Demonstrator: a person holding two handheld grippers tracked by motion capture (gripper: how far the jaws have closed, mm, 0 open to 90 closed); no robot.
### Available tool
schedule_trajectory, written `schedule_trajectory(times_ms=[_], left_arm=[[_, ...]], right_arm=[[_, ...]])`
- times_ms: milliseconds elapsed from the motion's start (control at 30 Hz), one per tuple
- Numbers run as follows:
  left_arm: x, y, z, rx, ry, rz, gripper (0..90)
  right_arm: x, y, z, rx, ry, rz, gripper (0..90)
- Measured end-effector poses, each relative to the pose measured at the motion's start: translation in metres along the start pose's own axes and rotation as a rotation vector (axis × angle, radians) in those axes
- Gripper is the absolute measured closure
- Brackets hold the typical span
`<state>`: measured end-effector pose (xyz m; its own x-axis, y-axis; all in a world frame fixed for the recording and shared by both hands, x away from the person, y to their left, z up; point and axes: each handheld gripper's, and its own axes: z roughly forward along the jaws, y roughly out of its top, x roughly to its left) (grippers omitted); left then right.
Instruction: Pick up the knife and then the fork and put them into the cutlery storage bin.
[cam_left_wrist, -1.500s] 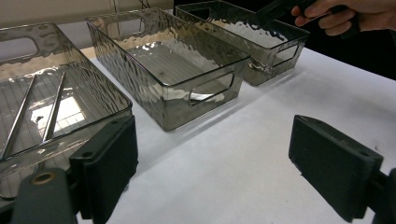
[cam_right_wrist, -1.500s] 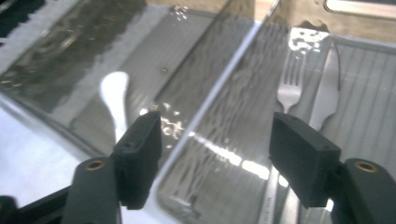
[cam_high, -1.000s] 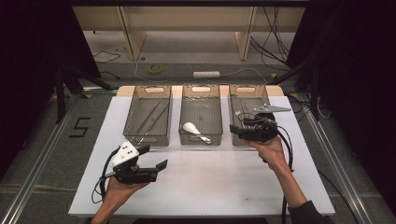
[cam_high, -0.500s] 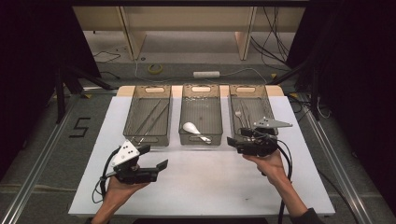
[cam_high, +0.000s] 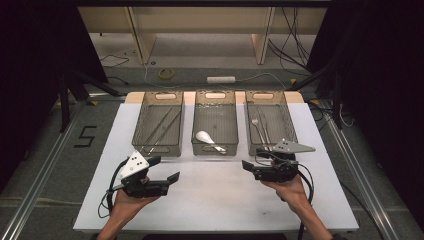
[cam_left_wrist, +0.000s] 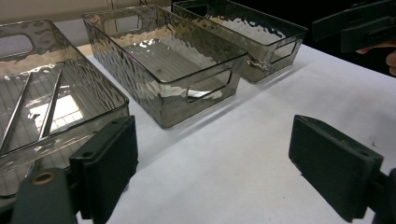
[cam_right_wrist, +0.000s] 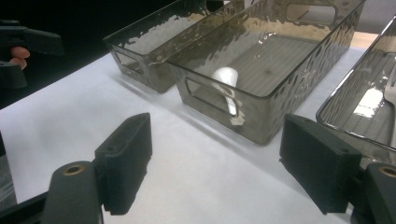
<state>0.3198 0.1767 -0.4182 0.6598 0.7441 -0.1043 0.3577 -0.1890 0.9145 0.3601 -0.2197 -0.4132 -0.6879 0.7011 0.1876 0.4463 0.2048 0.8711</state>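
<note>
Right gripper (cam_high: 250, 167) held low over table (cam_high: 215, 200), jaws apart, pointing left.

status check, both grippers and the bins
Left gripper open, empty. Right gripper open, empty, near right bin. White spoon in middle bin. Nothing in the way.

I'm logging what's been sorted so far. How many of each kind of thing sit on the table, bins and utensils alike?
Bins: 3 (left, middle, right)
Chopsticks: 2, in the left bin
Spoon: 1, white, in the middle bin
Fork: 1 seen for sure, in the right bin; the metal pieces beside it are too blurred to name
Total: 7
</note>
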Motion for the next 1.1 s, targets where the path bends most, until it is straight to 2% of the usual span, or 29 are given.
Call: schedule_trajectory(times_ms=[267, 433, 1100], left_arm=[[0.000, 0.000, 0.000, 0.001, -0.004, 0.002, 15.1], [-0.001, 0.000, 0.000, 0.003, -0.009, 0.008, 15.1], [-0.001, 0.000, 0.001, 0.004, -0.021, -0.001, 15.2]], right_arm=[[0.006, -0.008, -0.009, -0.014, -0.002, -0.020, 23.9], [0.009, -0.014, -0.013, -0.008, -0.031, -0.043, 22.8], [0.013, -0.032, -0.029, -0.033, -0.046, -0.022, 20.9]])
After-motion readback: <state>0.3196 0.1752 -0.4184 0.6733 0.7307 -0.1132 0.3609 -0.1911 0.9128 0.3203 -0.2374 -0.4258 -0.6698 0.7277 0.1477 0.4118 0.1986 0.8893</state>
